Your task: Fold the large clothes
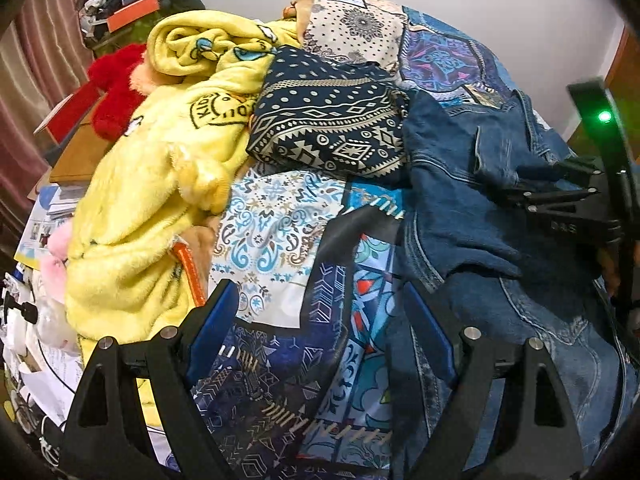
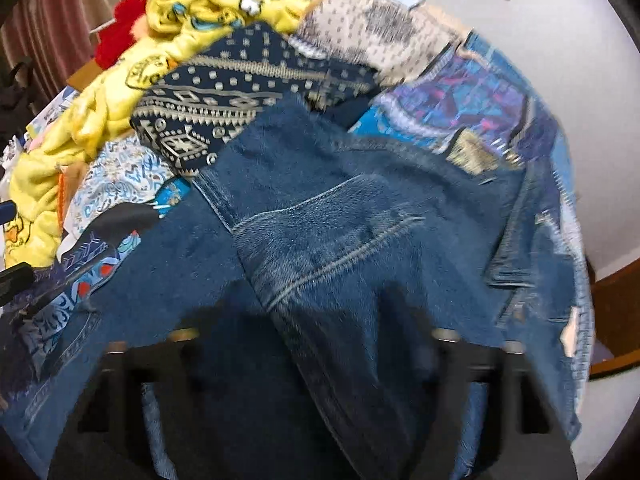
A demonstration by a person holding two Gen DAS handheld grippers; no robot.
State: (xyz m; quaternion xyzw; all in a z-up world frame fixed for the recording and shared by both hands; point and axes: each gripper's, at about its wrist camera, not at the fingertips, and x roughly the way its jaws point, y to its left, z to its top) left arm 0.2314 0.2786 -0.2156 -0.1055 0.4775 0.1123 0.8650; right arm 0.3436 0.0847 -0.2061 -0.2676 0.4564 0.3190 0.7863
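Left gripper [image 1: 324, 332]: jaws apart, blue pads showing on the inner faces; nothing between them but the patterned bedspread [image 1: 280, 360] lying beneath; the edge of the denim comes up against the right-hand finger
Right gripper [image 1: 516, 194]: seen in the left wrist view at the far right, its tips reach onto the denim jacket [image 1: 480, 216]; a green light glows on its frame; in its own view the picture is blurred and the fingers are dark shapes at the bottom, so I cannot tell how its jaws stand
Denim jacket: spread crumpled over the bed; in the right wrist view it fills the space straight ahead of the jaws and drapes between them, seams running diagonally
Navy patterned cloth [image 1: 332, 128]: folded, lying ahead of the left jaws, touching the denim's far left edge
Yellow fleece [image 1: 152, 216]: heaped to the left of the left jaws, beside the navy cloth
Red plush [image 1: 116, 88]: beyond the yellow fleece, far left
Cream dotted cloth [image 1: 352, 28]: farthest ahead, behind the navy cloth
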